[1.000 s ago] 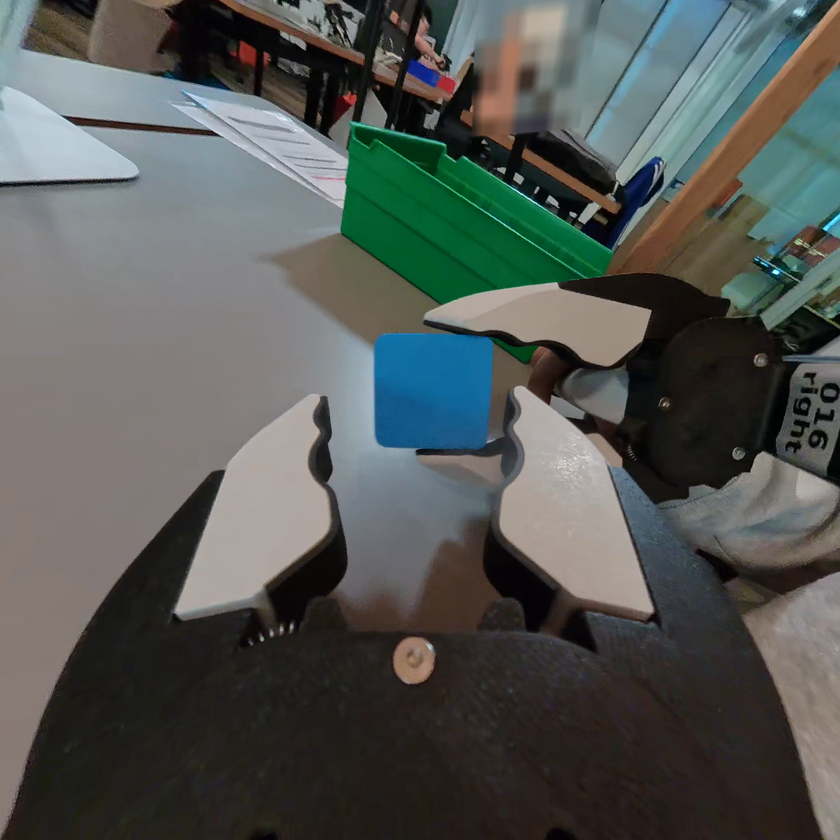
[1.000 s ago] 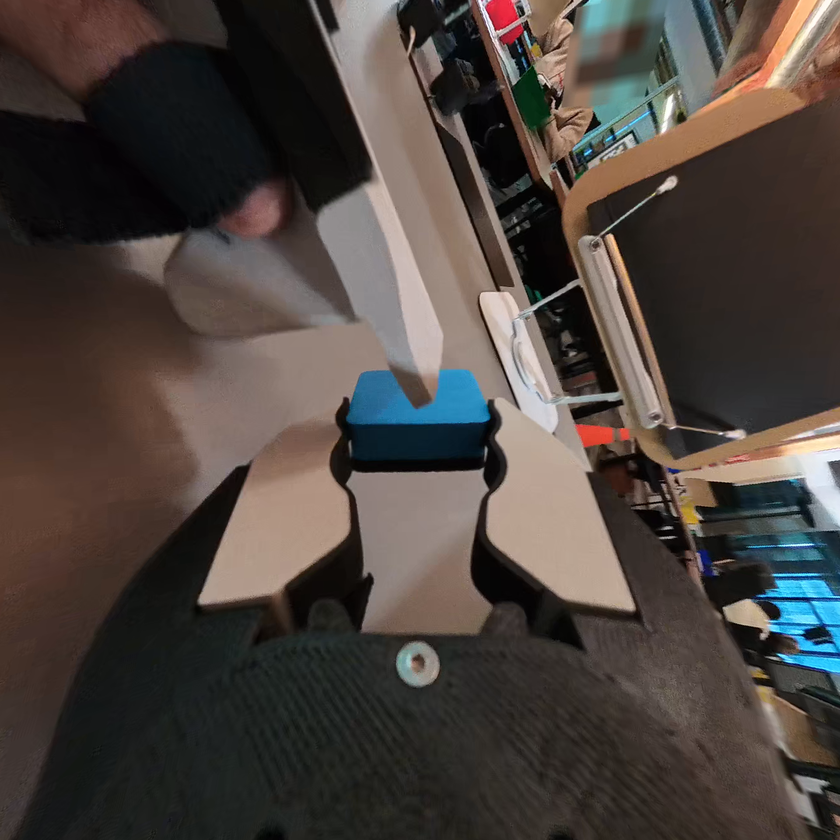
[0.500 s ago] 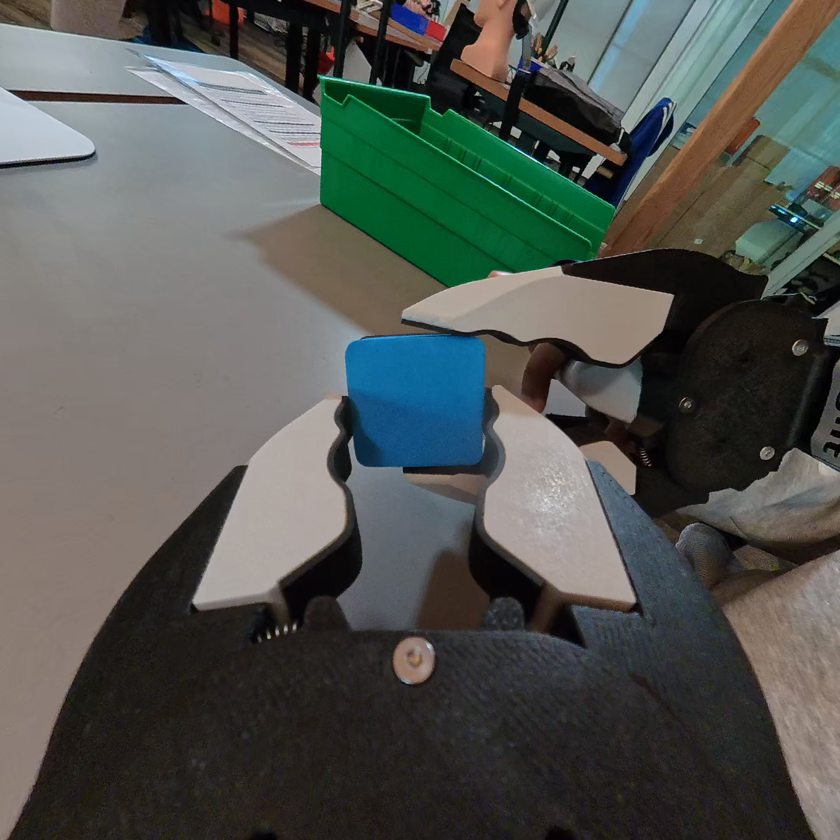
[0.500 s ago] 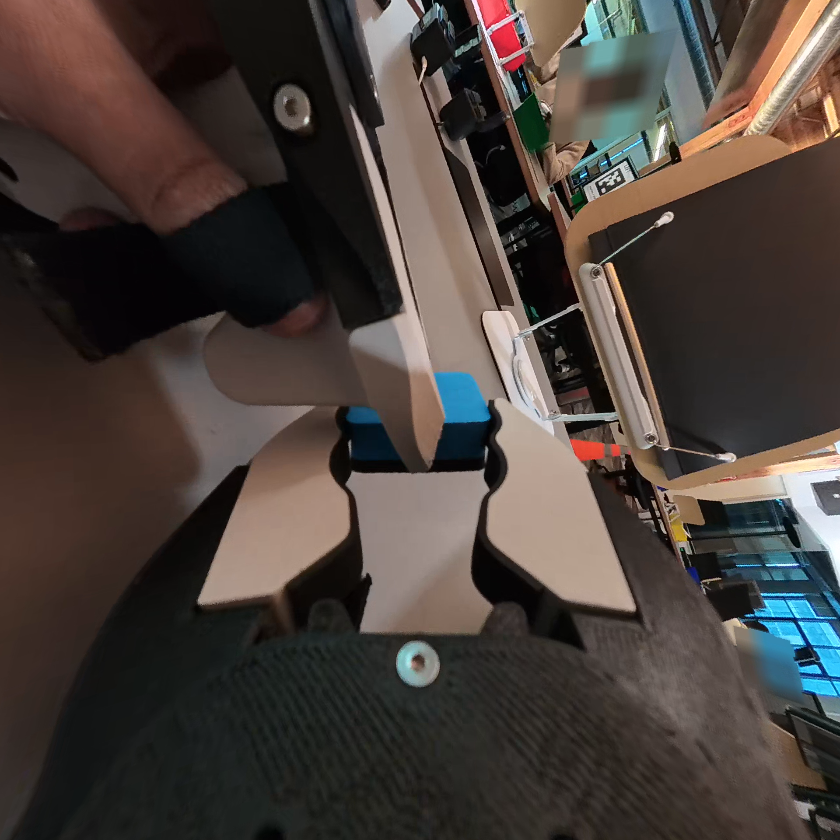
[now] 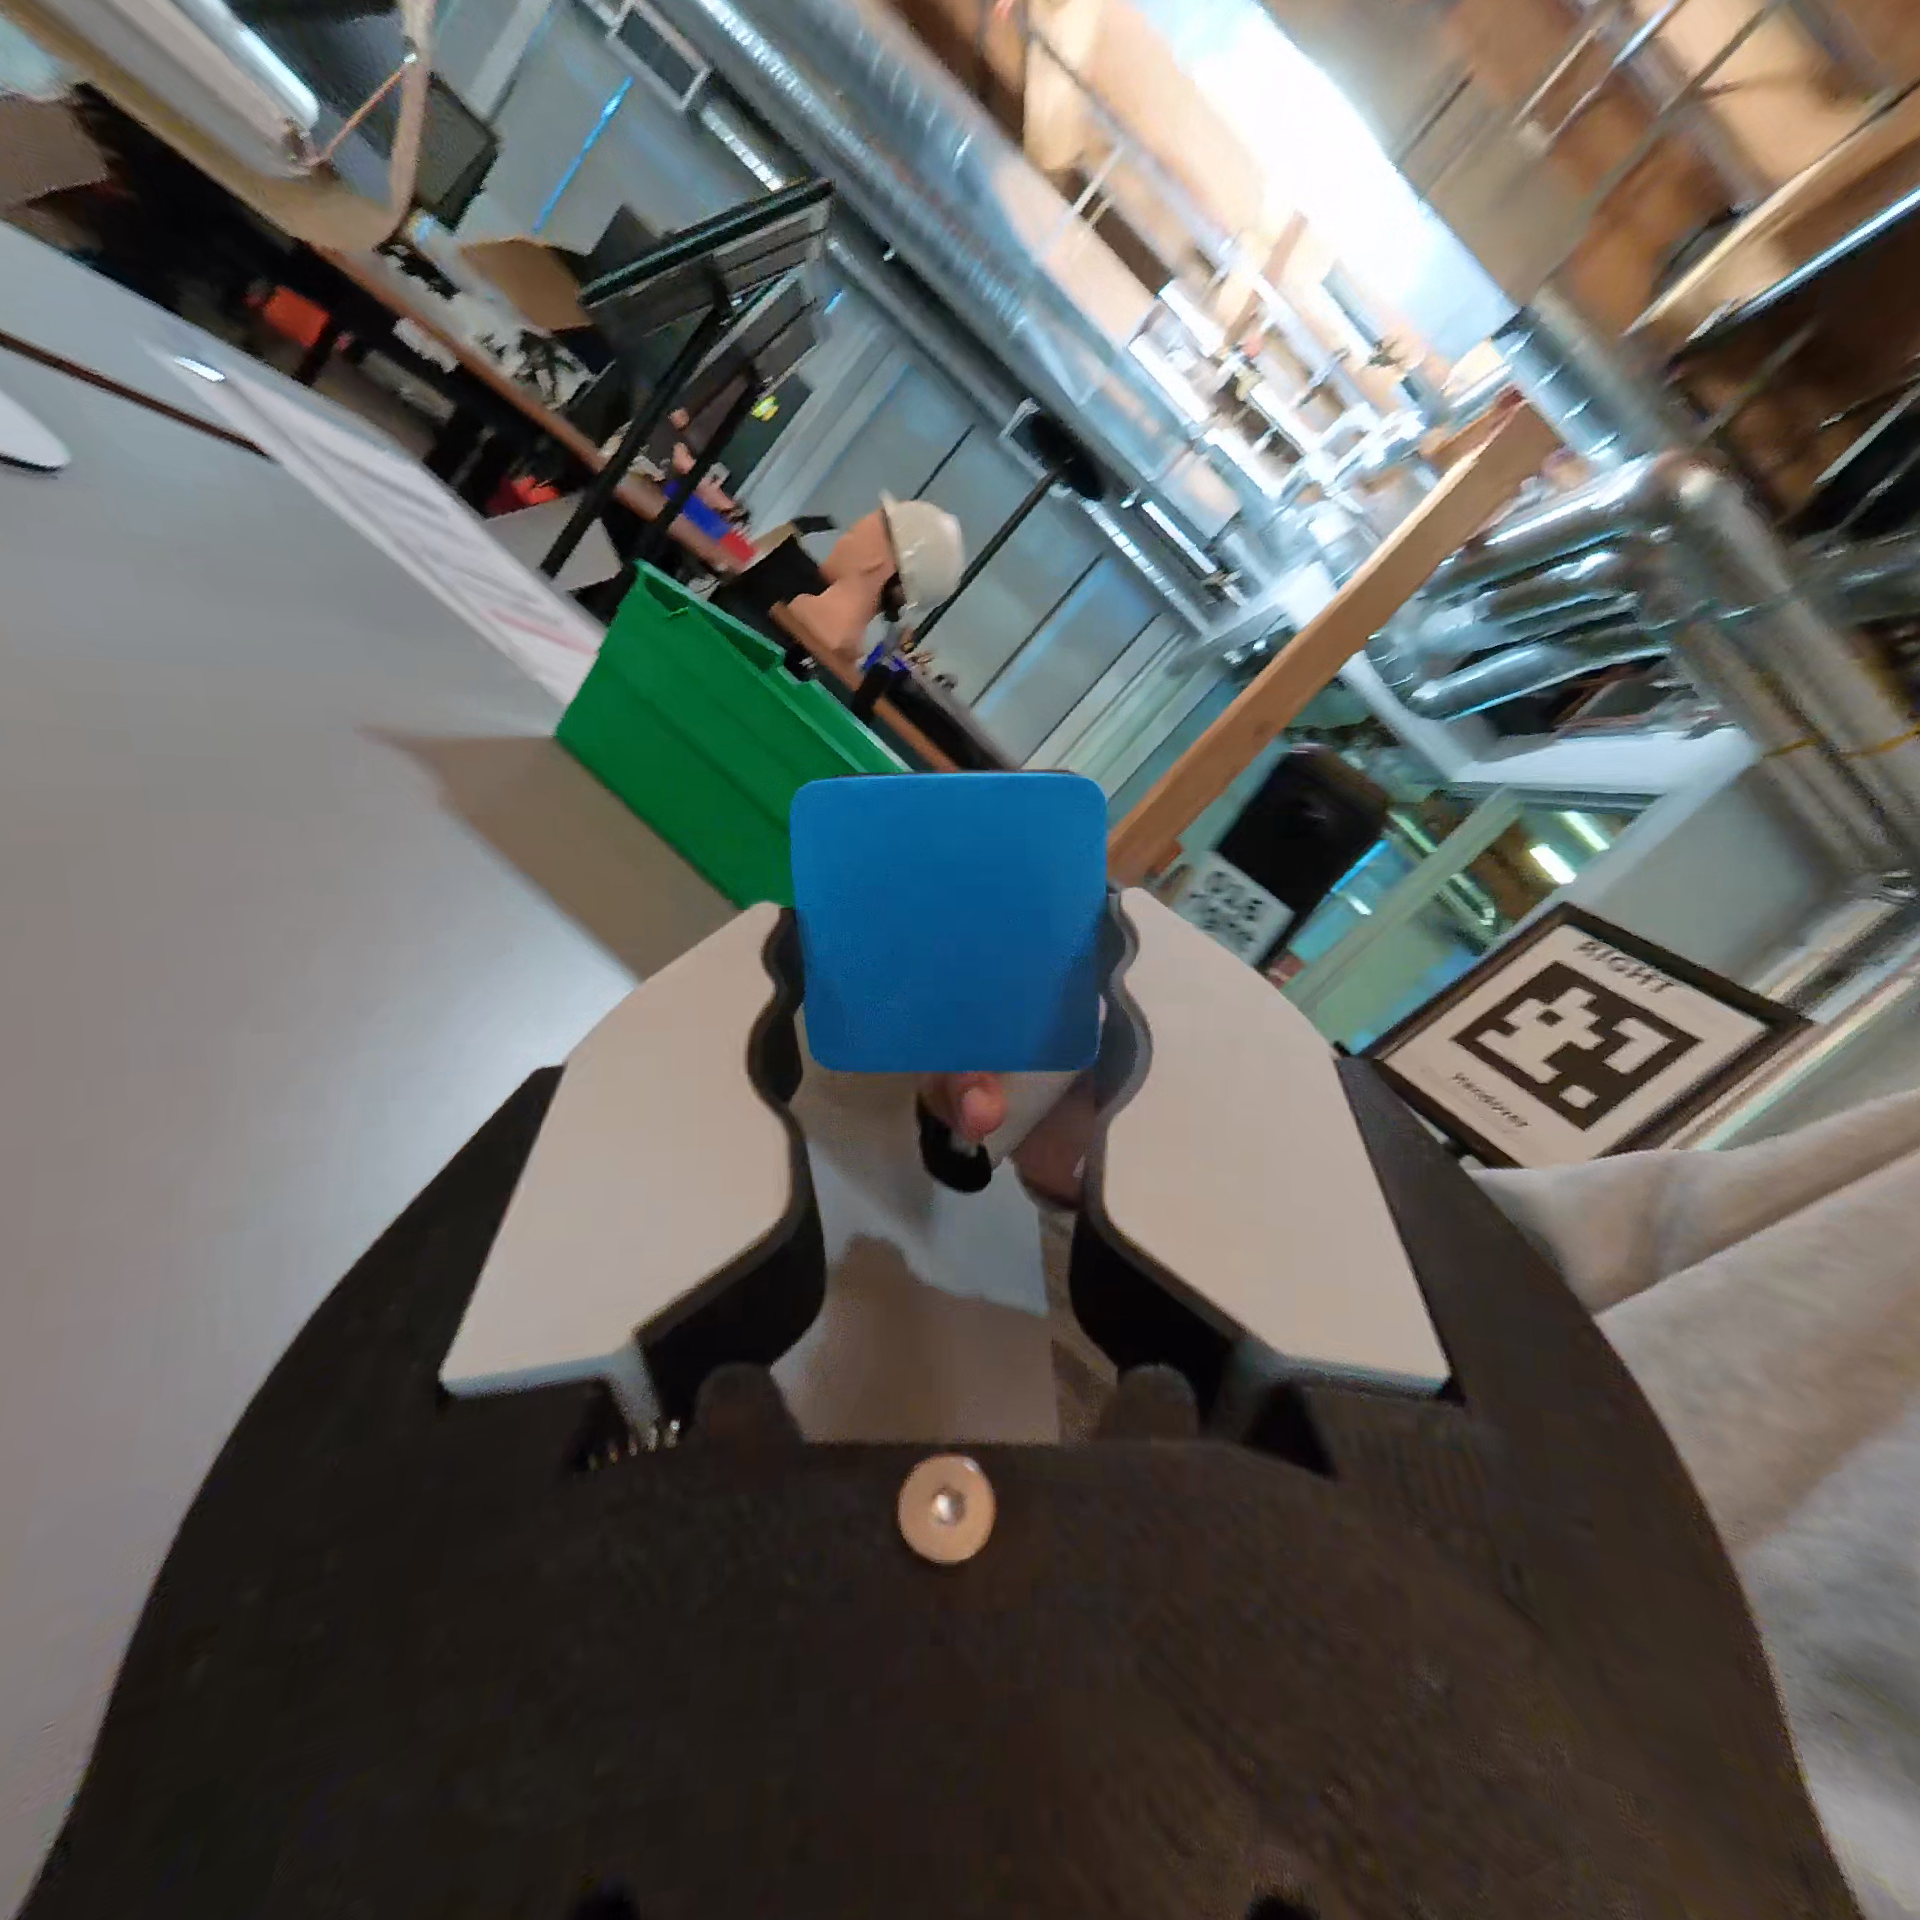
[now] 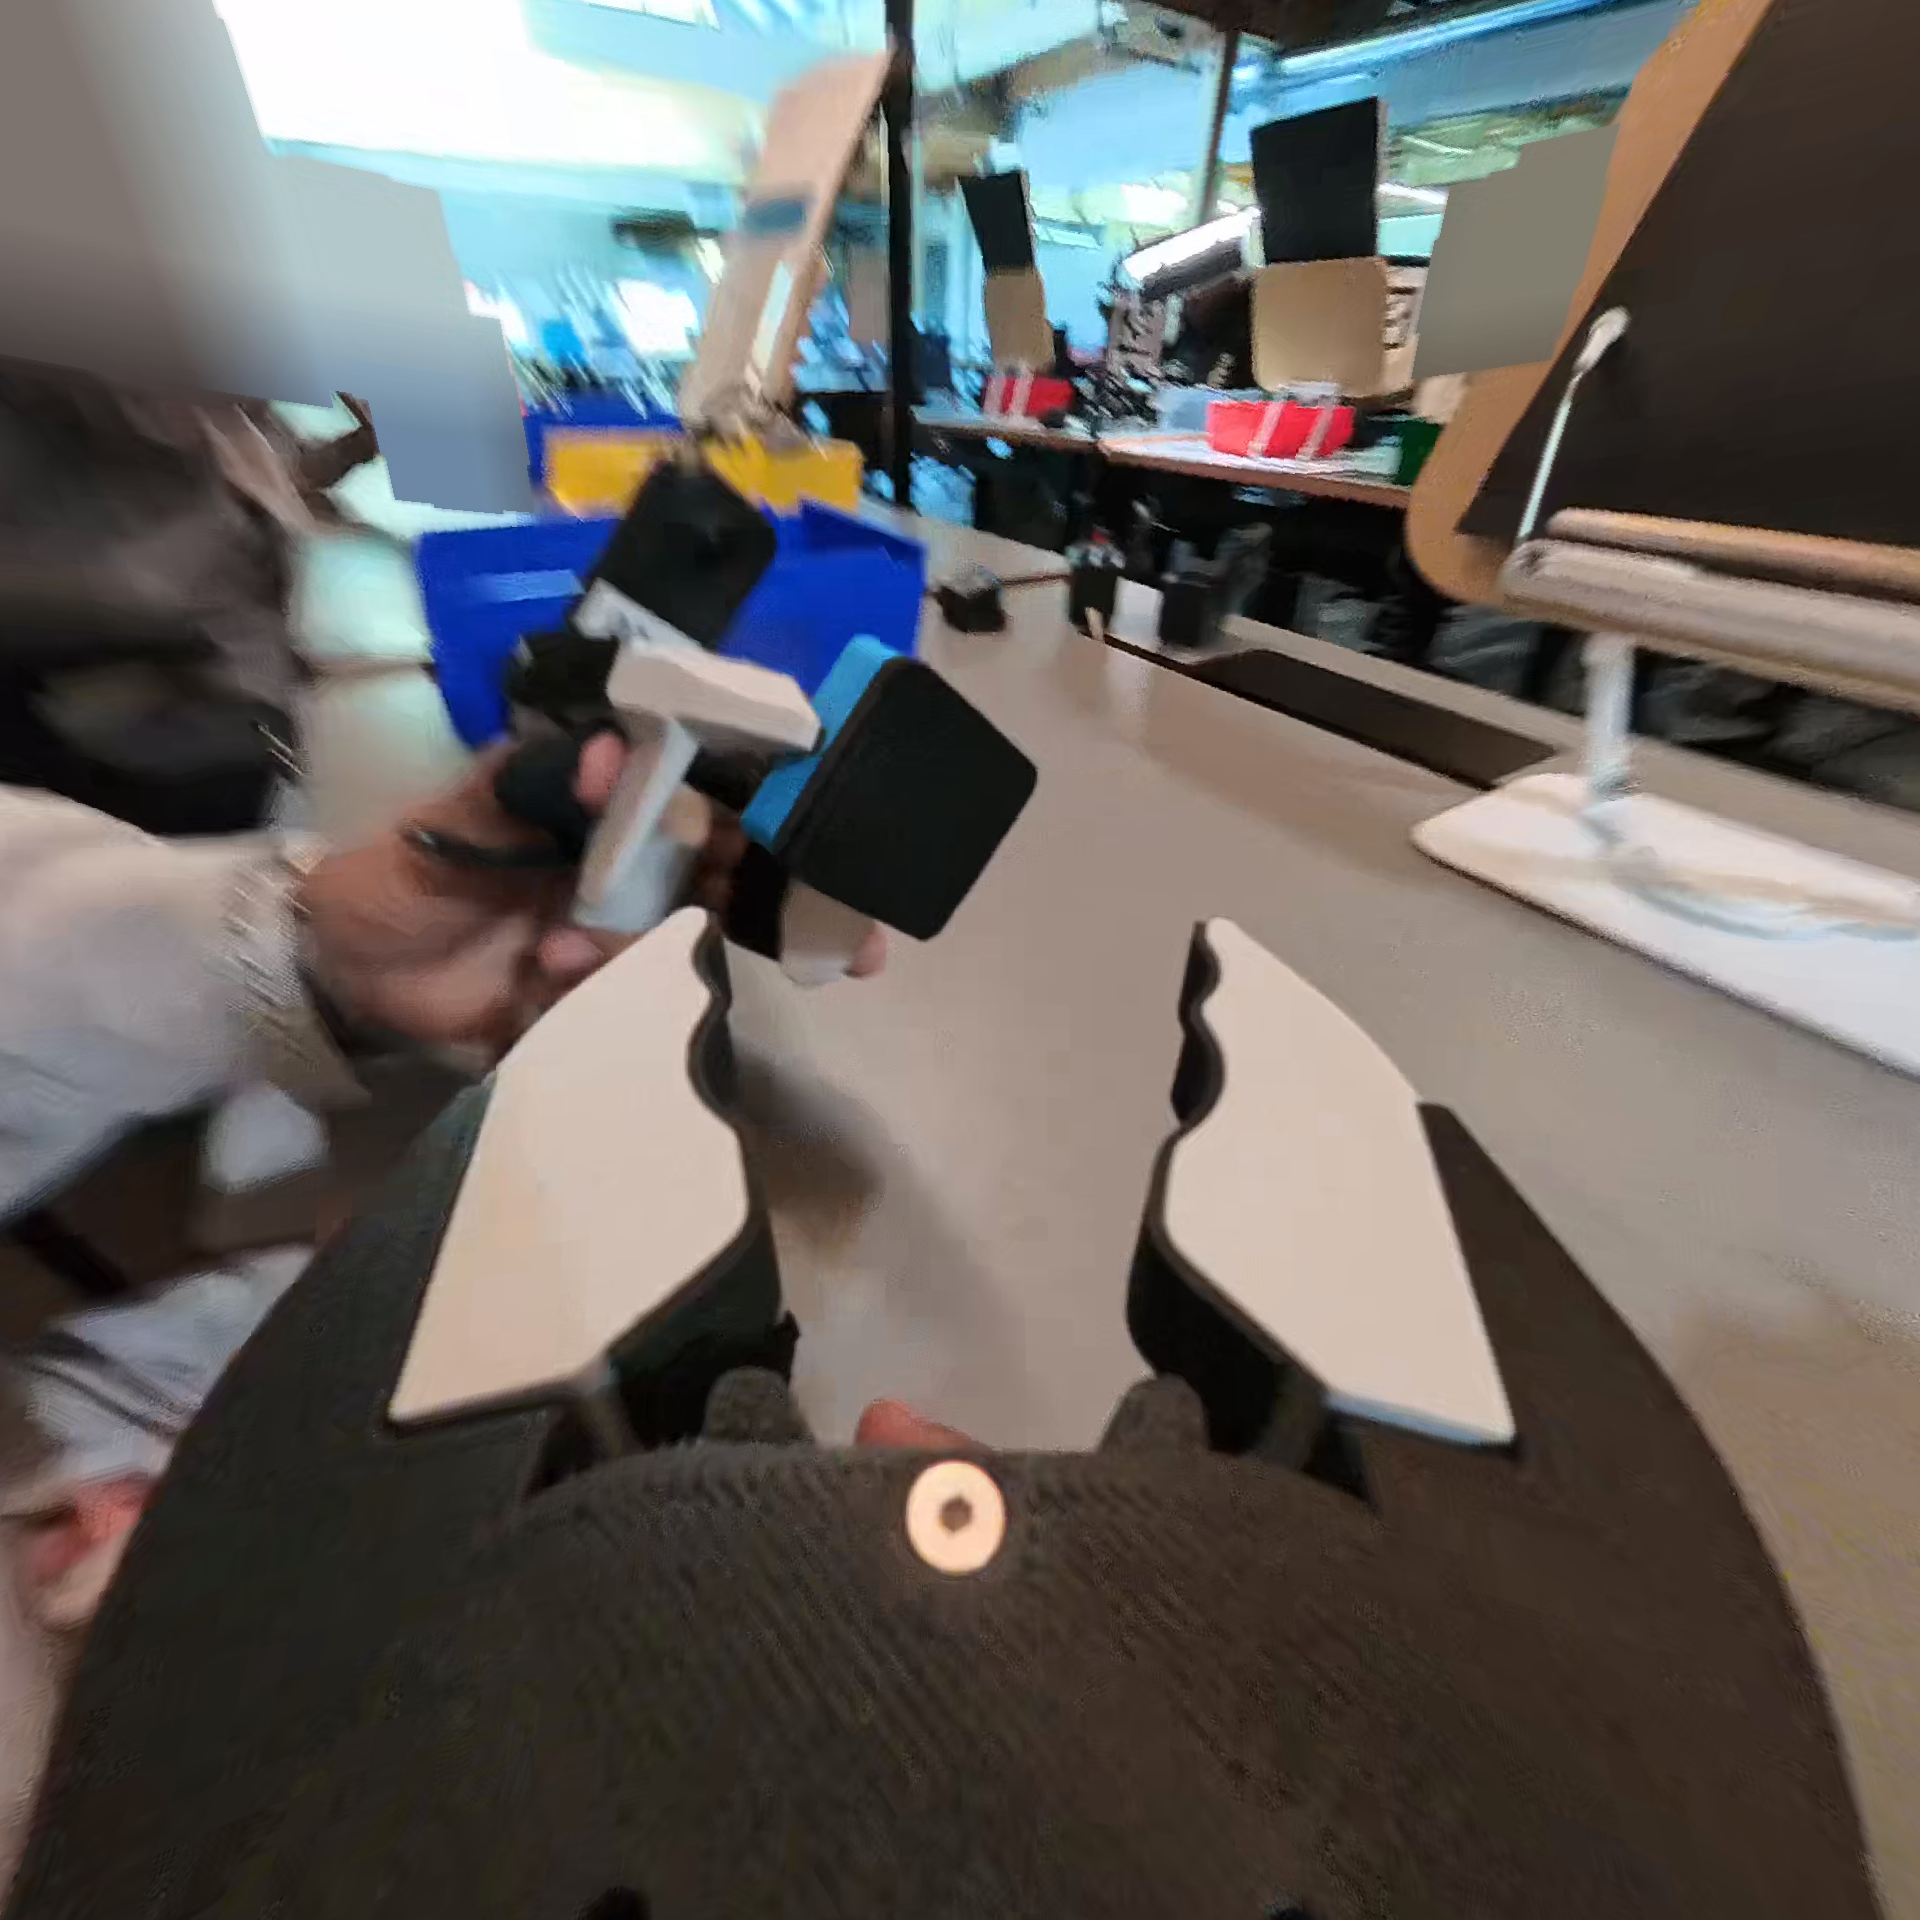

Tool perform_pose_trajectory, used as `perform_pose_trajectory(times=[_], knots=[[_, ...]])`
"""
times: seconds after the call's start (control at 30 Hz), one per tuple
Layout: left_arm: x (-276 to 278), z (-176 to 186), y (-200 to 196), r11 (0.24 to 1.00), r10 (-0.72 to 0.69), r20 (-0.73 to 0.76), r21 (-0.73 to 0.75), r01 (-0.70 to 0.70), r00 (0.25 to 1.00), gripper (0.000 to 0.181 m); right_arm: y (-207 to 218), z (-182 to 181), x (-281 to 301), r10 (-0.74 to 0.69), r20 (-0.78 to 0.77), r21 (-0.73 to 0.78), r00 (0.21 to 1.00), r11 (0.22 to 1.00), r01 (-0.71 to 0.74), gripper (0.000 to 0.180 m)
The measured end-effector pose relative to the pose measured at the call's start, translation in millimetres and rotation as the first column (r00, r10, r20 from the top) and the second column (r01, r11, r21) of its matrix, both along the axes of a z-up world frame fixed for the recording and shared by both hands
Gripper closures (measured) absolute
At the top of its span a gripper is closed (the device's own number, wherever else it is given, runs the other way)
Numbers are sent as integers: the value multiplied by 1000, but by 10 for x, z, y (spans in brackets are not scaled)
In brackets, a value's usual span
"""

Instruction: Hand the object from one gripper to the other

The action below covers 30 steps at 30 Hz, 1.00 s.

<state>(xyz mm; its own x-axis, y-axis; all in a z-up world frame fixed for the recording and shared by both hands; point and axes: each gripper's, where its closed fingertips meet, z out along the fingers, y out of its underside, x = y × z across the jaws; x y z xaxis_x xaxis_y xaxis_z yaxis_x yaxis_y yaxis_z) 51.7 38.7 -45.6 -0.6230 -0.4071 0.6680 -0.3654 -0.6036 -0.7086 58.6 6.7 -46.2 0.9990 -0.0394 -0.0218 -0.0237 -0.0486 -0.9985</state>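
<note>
Left gripper [image 5: 951, 935]: fingers [image 5: 644, 1174] closed on the block, one on each side, near their tips; held above the tabletop. In the right wrist view it shows blurred at upper left [image 6: 821, 821], a hand [image 6: 436, 935] around it.
Block [image 5: 948, 920]: blue, square face with rounded corners, pinched between the left fingers; its upper part stands beyond the fingertips. In the right wrist view [image 6: 904, 790] a black face is turned to the camera, with a blue layer behind it.
Right gripper [image 6: 951, 966]: fingers [image 6: 592, 1174] spread wide, nothing between them; only bare tabletop shows in the gap. The block sits just beyond its left fingertip, apart from it.
Tabletop [image 5: 260, 935]: grey, below both grippers.
Green bin [image 5: 707, 769]: on the tabletop, beyond the left fingers, partly behind the block.
Marker card [image 5: 1579, 1029]: black-and-white pattern in a dark frame, to the right of the left gripper's right finger.
Blue bin [image 6: 831, 592]: beyond the left gripper in the right wrist view.
White stand [image 6: 1621, 831]: on the tabletop, far right of the right fingers.
</note>
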Motion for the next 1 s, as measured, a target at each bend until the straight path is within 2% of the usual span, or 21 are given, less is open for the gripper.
perform_pose_trajectory(times=[0.07,0.13,0.23,0.57,0.7,0.8,1.0], knots=[[-41,64,-37,999,-30,37,-14,31,999,124,-58,160,53,53,-224,138,973,990,-22,94],[-89,105,-111,998,-67,70,5,67,995,125,-145,322,114,145,-419,279,896,960,-24,95],[-158,134,-239,992,-126,107,46,122,986,125,-197,350,169,220,-538,327,814,944,-39,97],[-254,25,-529,959,-237,100,182,216,966,124,-8,201,-182,333,-588,257,737,941,-219,105],[-255,8,-554,956,-242,94,193,221,966,124,31,153,-270,339,-572,223,747,940,-256,111],[-248,6,-547,958,-238,91,189,218,967,124,34,143,-301,337,-547,204,766,941,-269,122],[-249,8,-563,957,-239,94,191,218,967,124,28,150,-298,330,-528,199,782,944,-264,123]])
